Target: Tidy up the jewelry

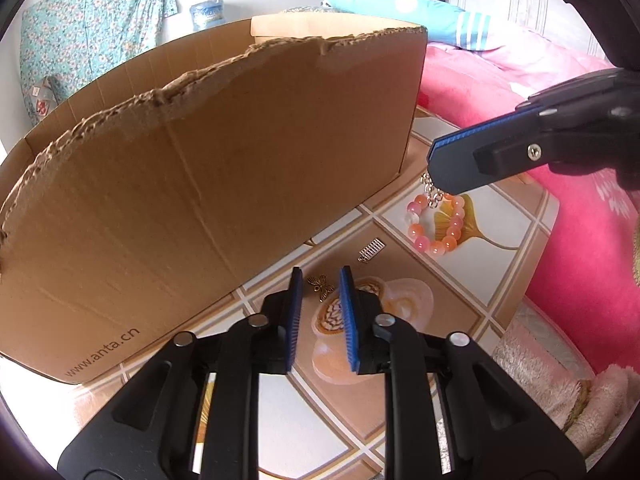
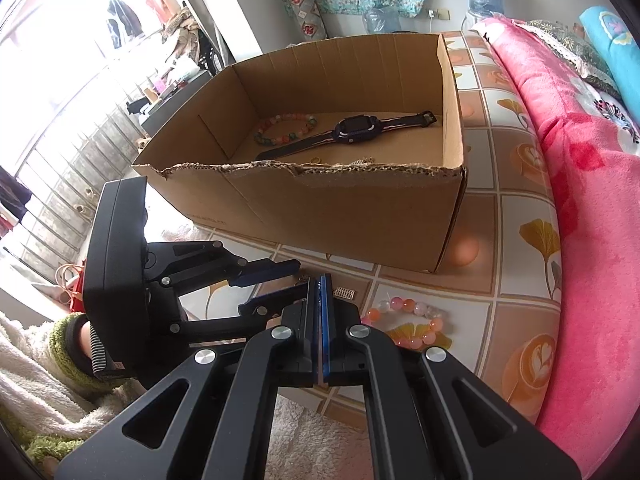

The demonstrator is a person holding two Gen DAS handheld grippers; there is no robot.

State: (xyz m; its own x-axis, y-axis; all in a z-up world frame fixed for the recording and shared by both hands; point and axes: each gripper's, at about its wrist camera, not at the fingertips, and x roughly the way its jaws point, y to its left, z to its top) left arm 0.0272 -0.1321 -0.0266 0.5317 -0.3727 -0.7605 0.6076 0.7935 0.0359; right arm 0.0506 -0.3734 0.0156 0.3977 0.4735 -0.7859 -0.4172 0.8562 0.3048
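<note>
Cardboard box [image 2: 320, 208] at the table's [image 1: 500, 216] left rear, holding a bead bracelet [image 2: 286, 128] and a watch [image 2: 352, 132]. Left gripper [image 1: 320, 280]: jaws apart, flanking a butterfly charm [image 1: 320, 286] near the front edge. Right gripper [image 1: 436, 184]: jaws together, clamped on a chain [image 1: 430, 192] touching the pink bracelet [image 1: 438, 224] toward the right edge

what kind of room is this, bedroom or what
Most likely a bedroom in a home. A pink blanket is heaped beside the patterned table, clothes hang near the window, and a floral cloth hangs on the wall.
</note>
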